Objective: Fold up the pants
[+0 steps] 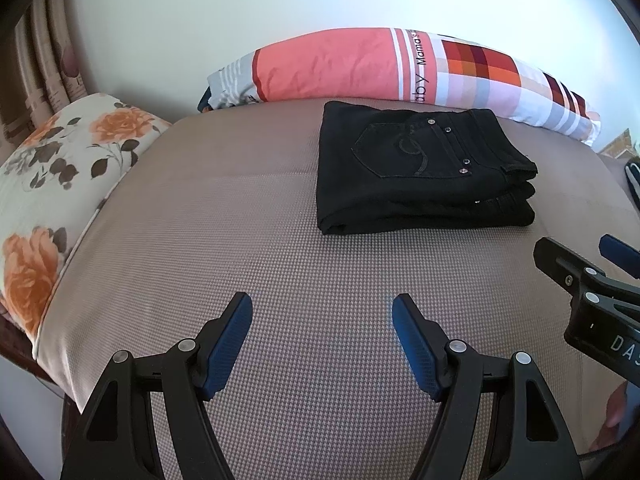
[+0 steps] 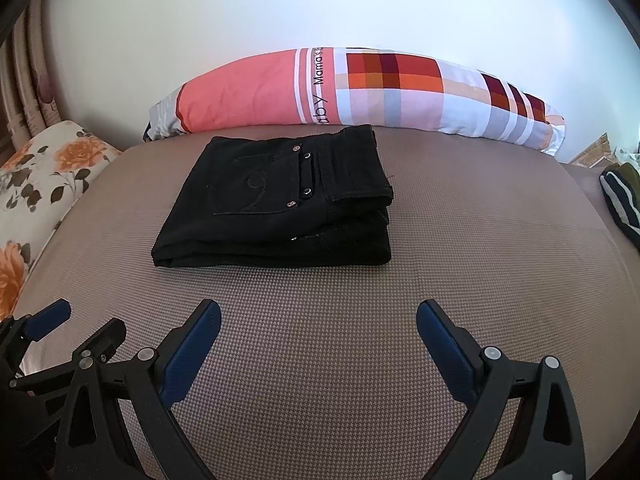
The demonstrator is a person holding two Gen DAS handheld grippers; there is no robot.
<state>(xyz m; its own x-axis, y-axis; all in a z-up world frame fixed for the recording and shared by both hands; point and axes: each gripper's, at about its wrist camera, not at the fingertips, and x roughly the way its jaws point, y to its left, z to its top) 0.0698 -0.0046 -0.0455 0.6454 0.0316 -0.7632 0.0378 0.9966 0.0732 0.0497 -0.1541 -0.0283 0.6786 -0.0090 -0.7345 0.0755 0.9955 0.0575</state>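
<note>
Black pants (image 1: 420,168) lie folded in a compact stack on the beige bed, back pocket with studs facing up; they also show in the right wrist view (image 2: 280,208). My left gripper (image 1: 322,304) is open and empty, held over bare mattress short of the pants. My right gripper (image 2: 318,312) is open and empty, also short of the pants. The right gripper shows at the right edge of the left wrist view (image 1: 580,264). The left gripper shows at the lower left of the right wrist view (image 2: 80,328).
A long pink and checked bolster pillow (image 1: 400,68) lies against the white wall behind the pants. A floral pillow (image 1: 52,184) sits at the left. A dark striped cloth (image 2: 620,200) lies at the right edge. The beige mattress (image 2: 480,260) surrounds the pants.
</note>
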